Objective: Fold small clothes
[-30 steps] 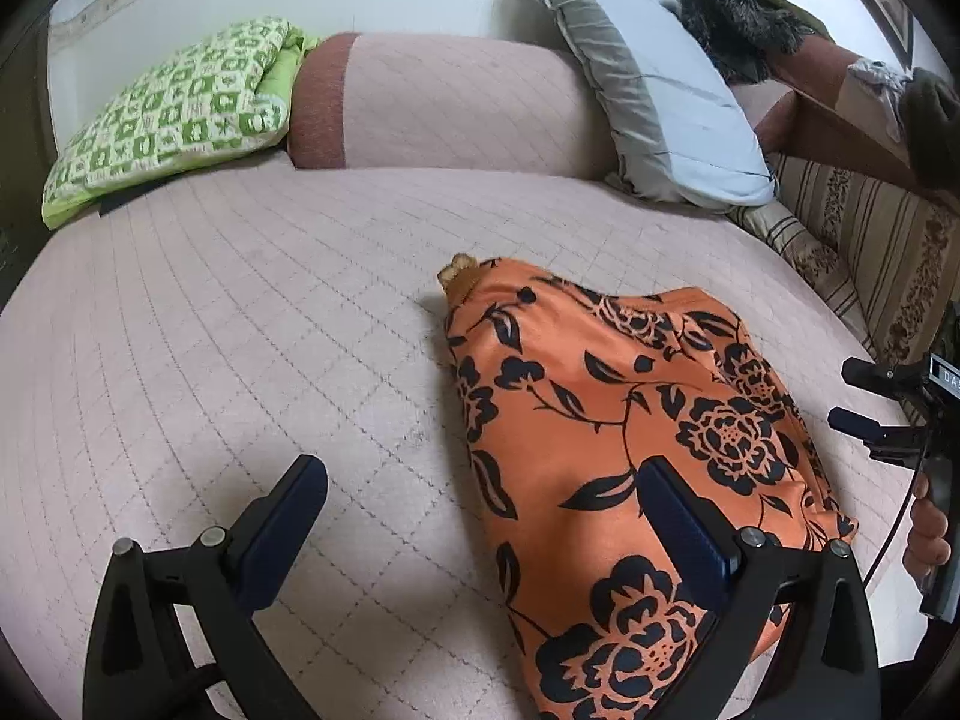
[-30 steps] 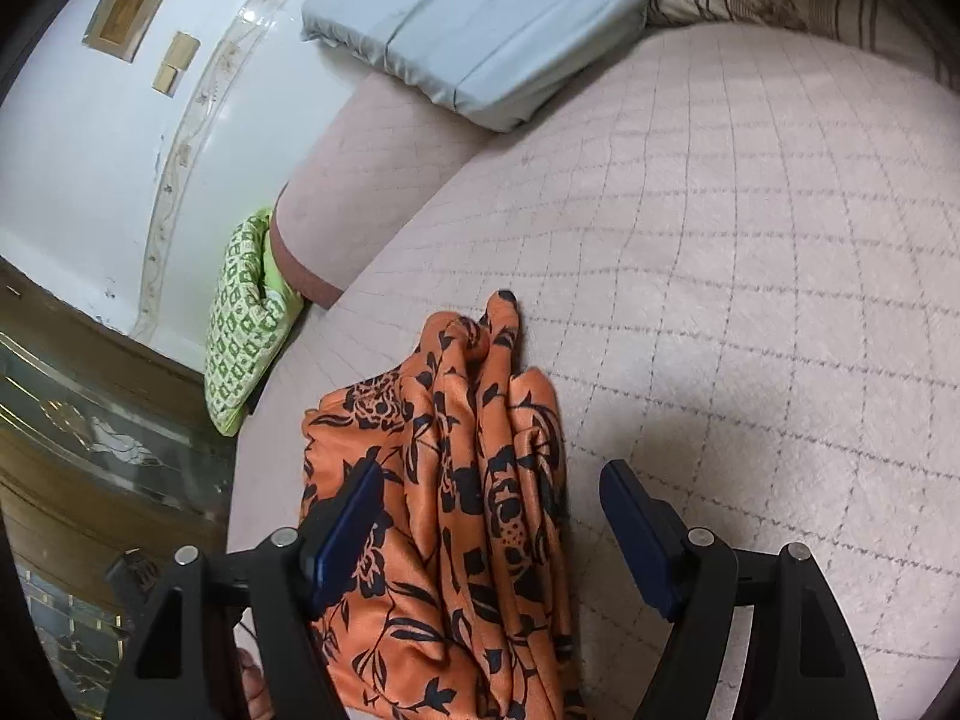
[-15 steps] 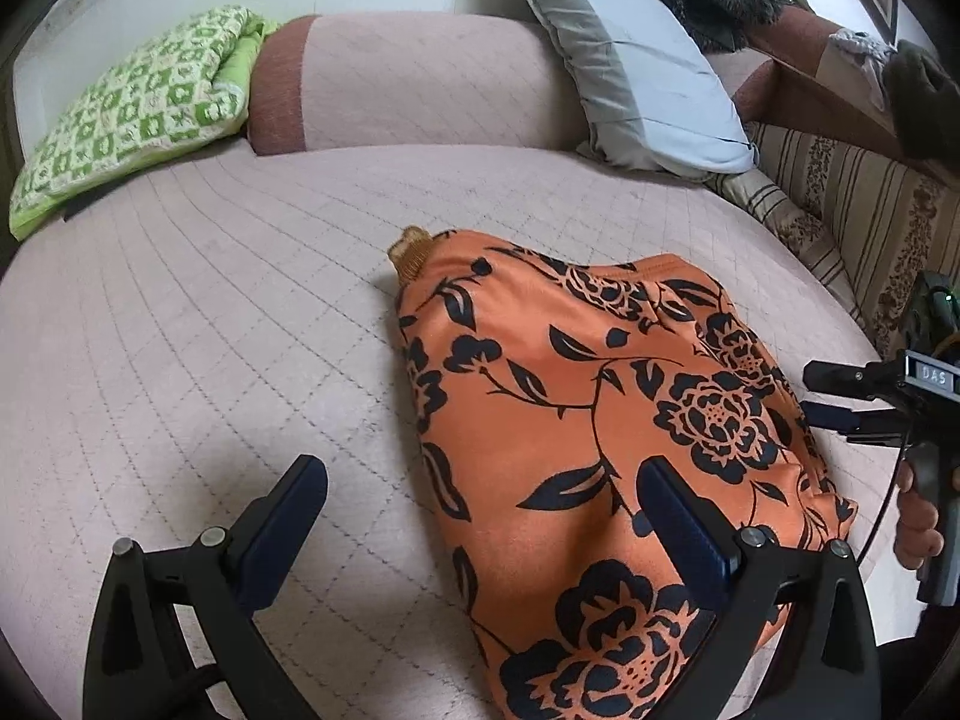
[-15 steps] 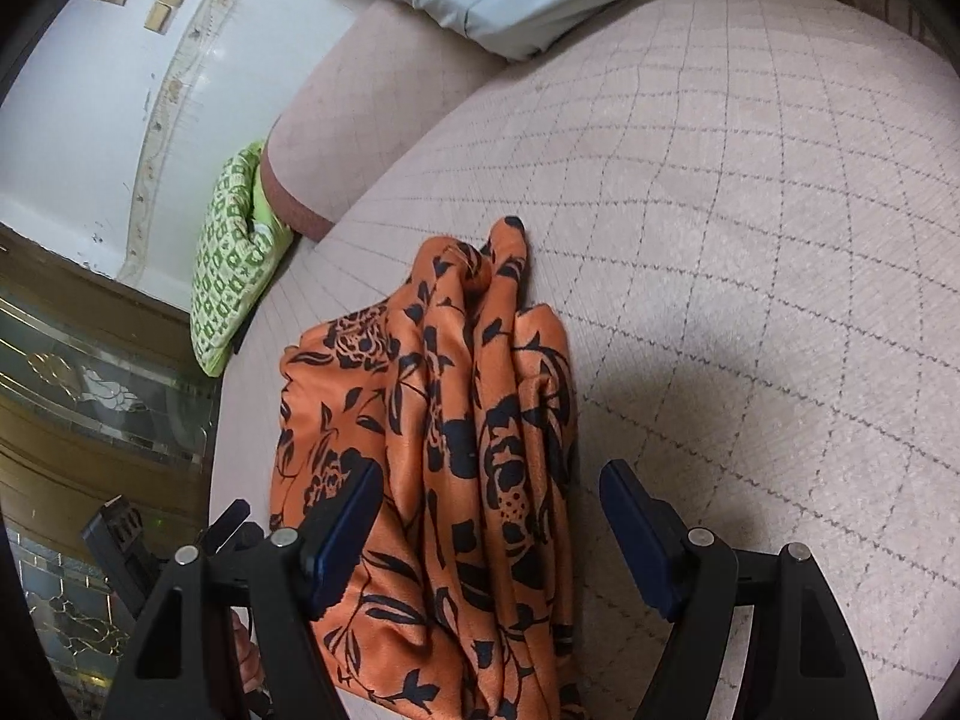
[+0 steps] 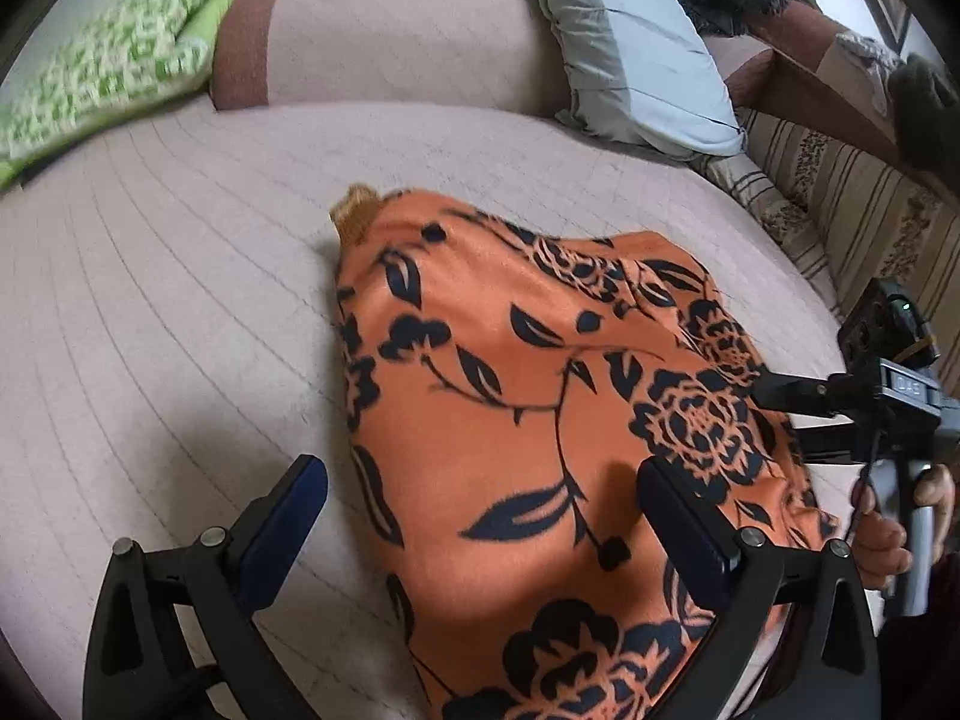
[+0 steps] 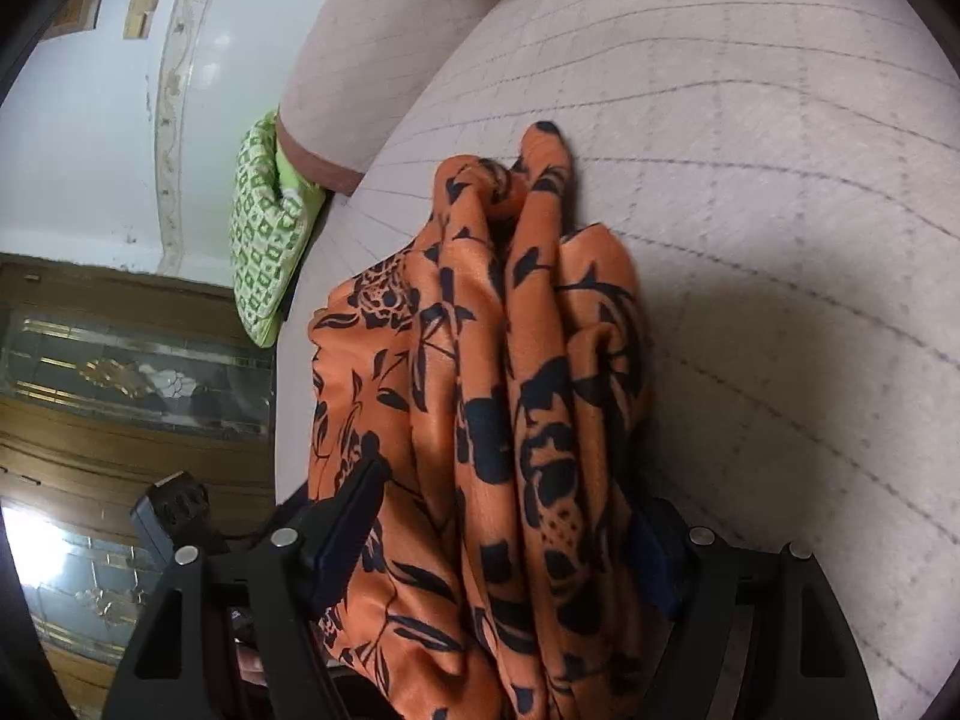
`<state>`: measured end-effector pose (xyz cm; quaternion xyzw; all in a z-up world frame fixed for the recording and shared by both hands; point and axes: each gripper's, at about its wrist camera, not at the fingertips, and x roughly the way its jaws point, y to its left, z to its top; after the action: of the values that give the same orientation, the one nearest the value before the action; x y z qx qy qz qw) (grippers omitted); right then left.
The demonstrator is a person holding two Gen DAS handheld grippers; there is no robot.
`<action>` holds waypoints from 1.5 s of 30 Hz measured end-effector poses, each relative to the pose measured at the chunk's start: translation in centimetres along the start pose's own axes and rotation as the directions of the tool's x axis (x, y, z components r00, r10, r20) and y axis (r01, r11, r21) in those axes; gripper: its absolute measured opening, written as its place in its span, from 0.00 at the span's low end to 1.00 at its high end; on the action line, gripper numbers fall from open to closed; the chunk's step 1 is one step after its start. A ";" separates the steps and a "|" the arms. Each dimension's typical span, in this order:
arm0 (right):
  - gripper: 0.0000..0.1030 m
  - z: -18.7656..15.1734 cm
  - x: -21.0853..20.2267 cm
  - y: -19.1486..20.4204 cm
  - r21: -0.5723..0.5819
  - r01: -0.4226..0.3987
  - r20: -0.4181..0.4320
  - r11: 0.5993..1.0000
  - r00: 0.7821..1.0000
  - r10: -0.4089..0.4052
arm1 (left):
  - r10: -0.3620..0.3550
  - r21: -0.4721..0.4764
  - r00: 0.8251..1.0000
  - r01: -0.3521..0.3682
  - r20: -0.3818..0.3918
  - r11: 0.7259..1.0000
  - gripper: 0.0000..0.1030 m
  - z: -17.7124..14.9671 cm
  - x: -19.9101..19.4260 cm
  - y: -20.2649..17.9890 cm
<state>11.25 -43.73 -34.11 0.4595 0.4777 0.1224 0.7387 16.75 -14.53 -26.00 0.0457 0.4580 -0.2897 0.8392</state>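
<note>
An orange garment (image 5: pixel 540 408) with a black flower print lies on the pink quilted bed (image 5: pixel 168 312). My left gripper (image 5: pixel 486 510) is open just above its near end. One finger hangs over the bedspread and the other over the cloth, so the garment's left edge runs between them. In the right wrist view the garment (image 6: pixel 498 360) shows as bunched lengthwise folds. My right gripper (image 6: pixel 504 534) is open and low, astride those folds, and cloth hides part of its right finger. From the left wrist view, the right gripper (image 5: pixel 780 414) reaches the garment's right edge, held by a hand (image 5: pixel 882 534).
A pink bolster (image 5: pixel 384 42), a green patterned cushion (image 5: pixel 102 78) and a grey-blue pillow (image 5: pixel 636 48) line the far end of the bed. A striped cushion (image 5: pixel 840 210) sits at the right. A white wall (image 6: pixel 78 120) and a wooden glazed door (image 6: pixel 120 372) stand beyond the bed's edge.
Both grippers have sunk closer to the garment. The right one tipped downward and now straddles the bunched folds. The garment itself has not moved, and both stay open.
</note>
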 end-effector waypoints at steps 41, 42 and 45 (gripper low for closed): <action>0.55 0.1 4.2 4.2 -0.109 0.093 -0.025 0.990 0.995 -0.096 | -0.110 -0.201 0.991 0.092 -0.080 0.975 0.71 1.9 4.6 2.7; 0.55 0.1 4.3 4.3 -0.109 0.091 -0.022 0.990 0.995 -0.094 | -0.107 -0.200 0.992 0.090 -0.074 0.976 0.69 2.1 4.3 2.6; 0.55 0.0 3.9 4.9 -0.126 0.078 -0.005 0.989 0.997 -0.079 | -0.090 -0.181 0.994 0.078 -0.058 0.980 0.51 2.4 3.7 2.3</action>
<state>14.55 -38.59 -32.52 0.3923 0.4904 0.1252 0.7681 21.29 -15.06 -28.06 -0.0396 0.5109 -0.2810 0.8115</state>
